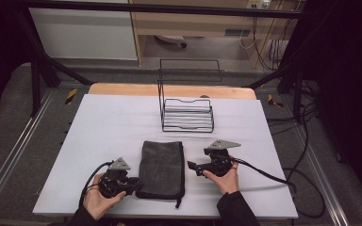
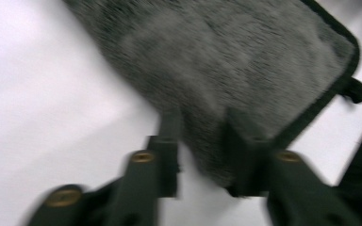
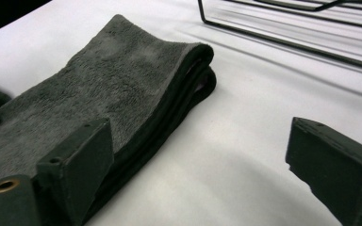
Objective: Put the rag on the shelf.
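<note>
Folded grey towel point(image 1: 162, 168) flat on worktop point(image 1: 103, 127), near-centre. Left claw point(image 1: 131, 183) at towel's near-left edge, jaws partly apart, straddling the hem, no clamp. Right claw point(image 1: 192, 167) just right of towel, jaws wide apart, empty. Wire rack point(image 1: 187, 113) farther back.

Both hands come out of dark sleeves. The left gripper point(image 1: 134, 182) and the right gripper point(image 1: 192, 166) are black, each with a grey three-cornered plate on top and a black cable behind. The fingers point(image 3: 78, 162) are black blocks with brass screws.
</note>
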### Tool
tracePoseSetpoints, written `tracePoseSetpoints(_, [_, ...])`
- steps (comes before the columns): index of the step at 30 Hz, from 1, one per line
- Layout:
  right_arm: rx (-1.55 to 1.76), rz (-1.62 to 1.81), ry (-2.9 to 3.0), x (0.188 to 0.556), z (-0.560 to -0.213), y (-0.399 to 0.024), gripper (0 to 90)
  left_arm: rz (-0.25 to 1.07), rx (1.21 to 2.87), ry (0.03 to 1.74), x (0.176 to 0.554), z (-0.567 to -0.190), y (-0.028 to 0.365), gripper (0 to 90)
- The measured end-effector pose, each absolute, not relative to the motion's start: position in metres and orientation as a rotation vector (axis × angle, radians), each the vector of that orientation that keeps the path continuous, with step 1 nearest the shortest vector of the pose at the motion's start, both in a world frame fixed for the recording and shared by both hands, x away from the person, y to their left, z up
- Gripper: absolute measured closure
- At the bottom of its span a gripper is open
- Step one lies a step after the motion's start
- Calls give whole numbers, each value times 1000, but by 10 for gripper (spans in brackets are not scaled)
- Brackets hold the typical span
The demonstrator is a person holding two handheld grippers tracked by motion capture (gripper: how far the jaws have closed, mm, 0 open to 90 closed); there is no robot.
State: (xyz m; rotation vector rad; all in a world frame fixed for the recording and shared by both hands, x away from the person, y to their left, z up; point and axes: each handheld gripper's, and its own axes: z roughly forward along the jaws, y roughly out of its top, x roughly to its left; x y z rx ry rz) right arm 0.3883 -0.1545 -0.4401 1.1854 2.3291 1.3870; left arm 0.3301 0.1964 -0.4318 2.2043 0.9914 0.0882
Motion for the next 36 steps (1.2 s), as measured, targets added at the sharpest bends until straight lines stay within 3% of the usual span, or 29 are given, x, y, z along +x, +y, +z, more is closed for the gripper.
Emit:
tracePoseSetpoints(10, [1162, 1422, 2335, 381, -436, -164, 38, 166, 2136, 956, 354, -416, 205, 281])
tracePoseSetpoints(15, [1178, 1419, 2326, 380, -435, -169, 29, 172, 2140, 959, 371, -410, 200, 171])
tracePoseSetpoints(21, [1189, 1418, 2320, 379, -436, -173, 24, 195, 2134, 984, 388, -405, 194, 125])
tracePoseSetpoints(36, [1188, 1412, 2327, 378, -438, -173, 19, 303, 2088, 1059, 429, -406, 187, 151])
